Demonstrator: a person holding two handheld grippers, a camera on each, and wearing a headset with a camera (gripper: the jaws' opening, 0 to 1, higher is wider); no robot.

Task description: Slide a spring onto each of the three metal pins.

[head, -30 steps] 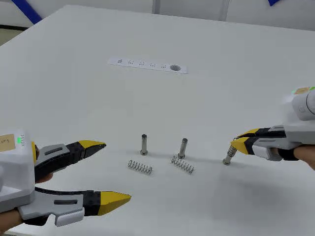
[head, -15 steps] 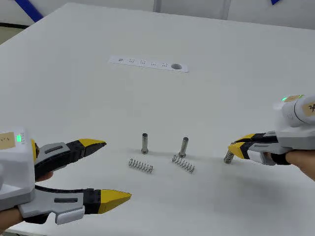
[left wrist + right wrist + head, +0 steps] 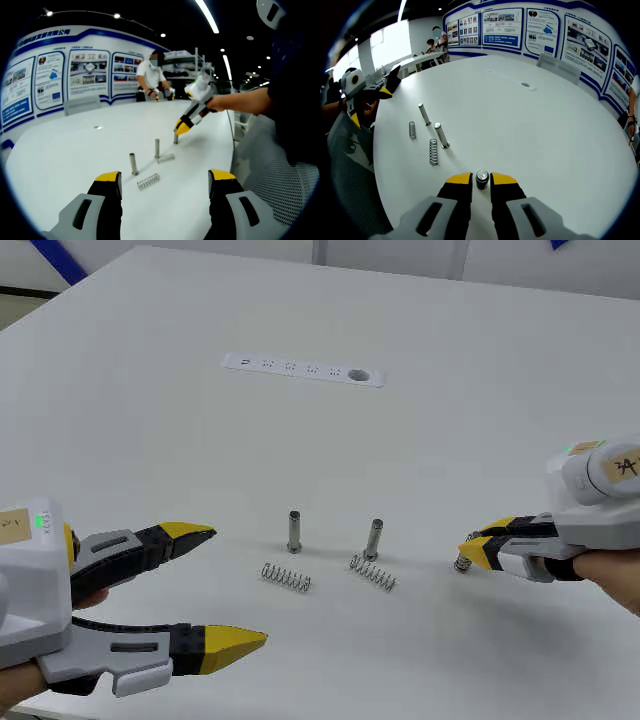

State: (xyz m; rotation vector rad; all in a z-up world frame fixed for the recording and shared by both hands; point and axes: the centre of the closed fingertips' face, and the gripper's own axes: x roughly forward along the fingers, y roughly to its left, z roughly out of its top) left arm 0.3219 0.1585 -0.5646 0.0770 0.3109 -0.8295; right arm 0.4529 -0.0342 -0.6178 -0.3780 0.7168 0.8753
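Two bare metal pins [image 3: 294,531] [image 3: 374,538] stand upright on the white table [image 3: 150,420]. A loose spring [image 3: 285,577] [image 3: 372,573] lies in front of each. To their right stands a third pin [image 3: 463,562] with spring coils around it. My right gripper [image 3: 475,543] is shut on its top, and the pin head [image 3: 482,178] shows between the yellow tips. My left gripper [image 3: 225,587] hovers wide open at the near left, holding nothing, well short of the nearest spring [image 3: 149,181].
A flat white power strip [image 3: 300,371] lies farther back on the table. The table's near edge runs just under my left gripper. Other people [image 3: 152,75] stand at a far bench, with wall posters behind them.
My right gripper has sunk lower and a little nearer over the third pin, so less of the pin shows below the tips. The left gripper, bare pins and loose springs have stayed put.
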